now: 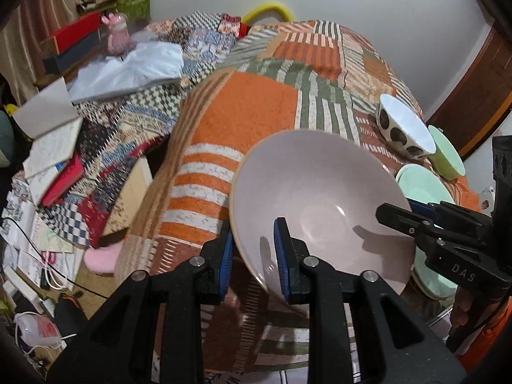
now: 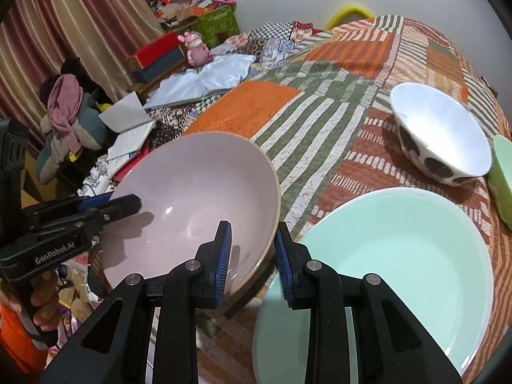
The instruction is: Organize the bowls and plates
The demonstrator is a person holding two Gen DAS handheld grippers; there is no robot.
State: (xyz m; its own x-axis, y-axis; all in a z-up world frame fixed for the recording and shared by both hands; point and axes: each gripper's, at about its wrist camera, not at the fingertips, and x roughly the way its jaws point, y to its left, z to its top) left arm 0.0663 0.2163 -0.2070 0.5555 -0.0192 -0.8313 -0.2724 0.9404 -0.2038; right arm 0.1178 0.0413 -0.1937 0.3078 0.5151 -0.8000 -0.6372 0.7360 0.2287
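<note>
A large pale pink bowl (image 1: 323, 198) is held tilted above the quilt; it also shows in the right wrist view (image 2: 198, 198). My left gripper (image 1: 252, 256) is shut on its left rim, one pad outside and one inside. My right gripper (image 2: 252, 262) is shut on the opposite rim, and it shows in the left wrist view (image 1: 412, 220). A mint green plate (image 2: 400, 256) lies on the quilt right of the pink bowl. A white bowl with dark spots (image 2: 441, 137) sits farther back, beside a light green bowl (image 2: 502, 179).
The patchwork quilt (image 1: 249, 108) covers a bed. At the left lie a white bag (image 1: 128, 70), books (image 1: 54, 153), a pink toy (image 1: 116, 33) and cables on the floor. A wooden door (image 1: 473, 96) stands at the right.
</note>
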